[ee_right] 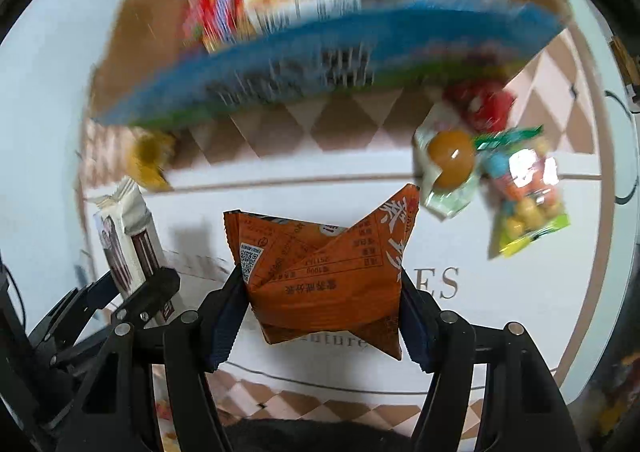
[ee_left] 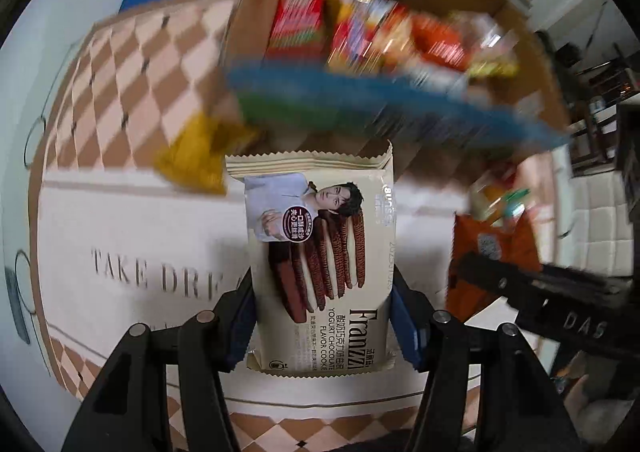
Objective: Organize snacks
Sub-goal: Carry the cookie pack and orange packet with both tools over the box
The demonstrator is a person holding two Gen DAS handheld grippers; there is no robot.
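L tongs (ee_left: 322, 316) grip cookie pack (ee_left: 320, 252), R tongs (ee_right: 322, 312) orange pouch (ee_right: 324, 276)

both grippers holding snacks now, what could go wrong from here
1. The orange packet is crumpled in the right gripper, so it may slip or get crushed.
2. The blue packet overhangs the cardboard box and could block or snag either drop.
3. The left gripper grips only the cookie pack's lower end; it might swing.
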